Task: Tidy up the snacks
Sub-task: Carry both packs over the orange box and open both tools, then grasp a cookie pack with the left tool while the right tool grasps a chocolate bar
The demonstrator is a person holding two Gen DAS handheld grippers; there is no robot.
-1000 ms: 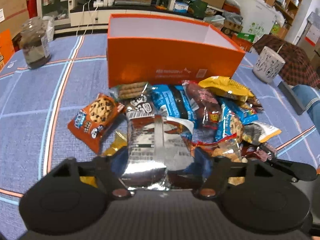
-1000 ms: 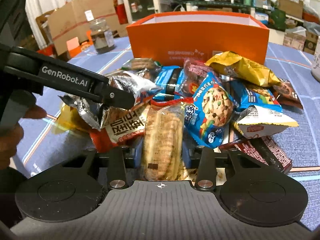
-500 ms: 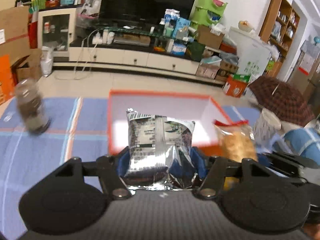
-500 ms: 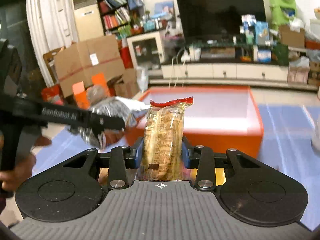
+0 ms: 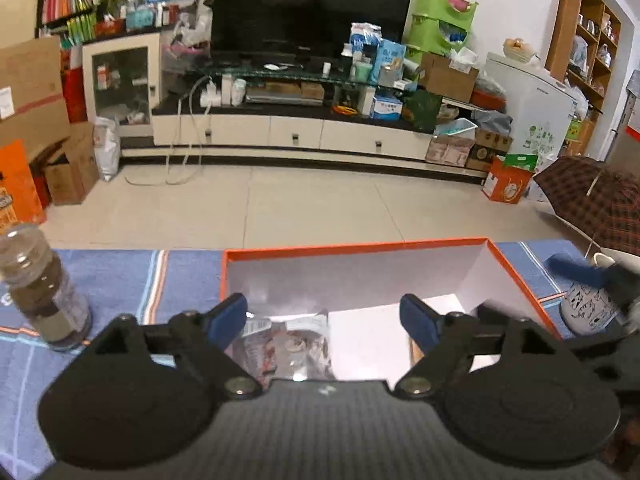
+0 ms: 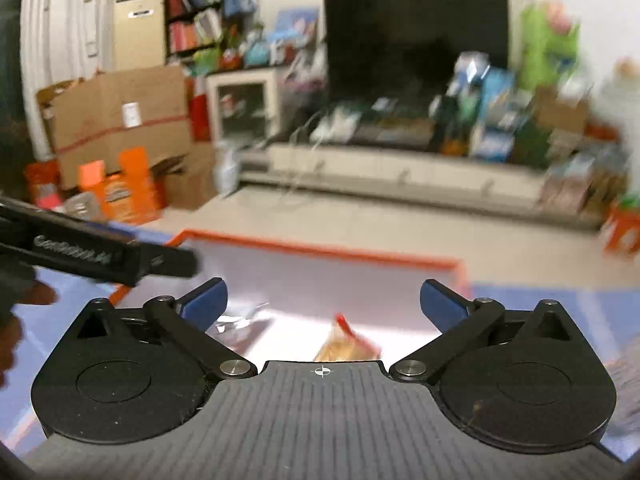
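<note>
Packet (image 5: 288, 340), silvery, crinkled, in box (image 5: 516, 276)

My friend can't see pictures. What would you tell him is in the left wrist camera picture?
The left tongs are opening above an orange box, and a silver snack bag lies inside the box below them, not gripped. A jar stands on the blue striped tablecloth to the left, with a TV and cluttered shelves behind.

A large dark television (image 5: 312, 4) filled the upper centre, above a long white cabinet (image 5: 296, 132). Pale floor tiles (image 5: 280, 208) spread below. Cardboard boxes (image 5: 32, 92) stood at left, wooden shelving (image 5: 588, 40) at upper right.
</note>
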